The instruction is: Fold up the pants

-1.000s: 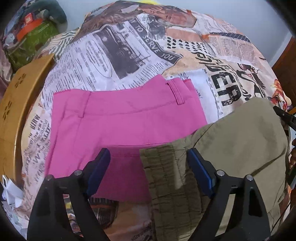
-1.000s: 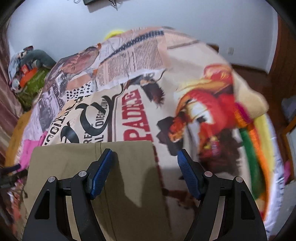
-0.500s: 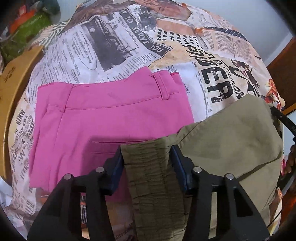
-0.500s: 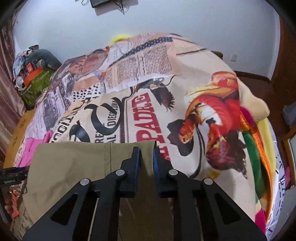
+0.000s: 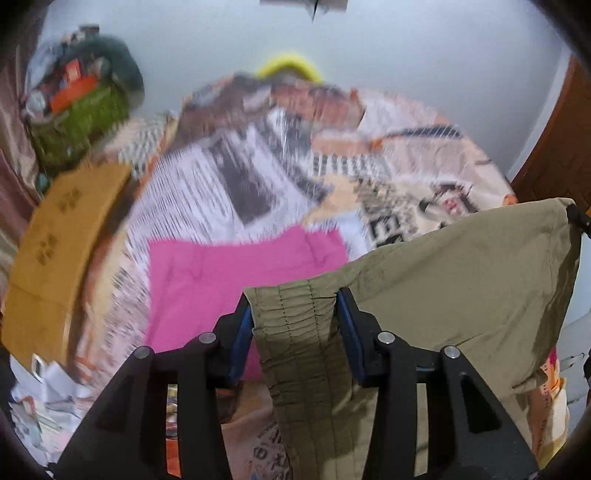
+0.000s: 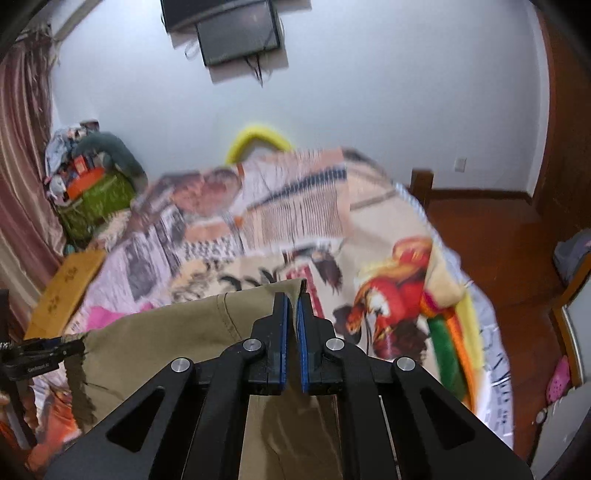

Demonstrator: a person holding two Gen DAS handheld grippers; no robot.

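The left tool [image 5: 294, 325] is closing on the gathered, elastic waistband of the khaki pants [image 5: 461, 280], which fills the gap between its blue pads; the cloth stretches away to its right toward the other tool's tip at the frame edge. The right tool [image 6: 291, 332] is pinched narrow on the opposite waistband corner of the khaki pants [image 6: 184, 332], whose fabric hangs below and to its left.

Ahead of and below the left tool lie folded pink pants [image 5: 221, 280] on the bed [image 5: 258, 177], whose cover is printed with newspaper text and pictures. Left of that tool runs a wooden bed board [image 5: 55, 240], with a heap of bags and clothes [image 5: 81, 110] beyond it and crumpled papers [image 5: 40, 398] low down. Ahead of the right tool a dark screen [image 6: 236, 33] hangs on the wall; a yellow curved thing [image 6: 255, 138] peeks over the far bed edge.

The bed print is motion-blurred, and the pants' legs are cut off below both tools.
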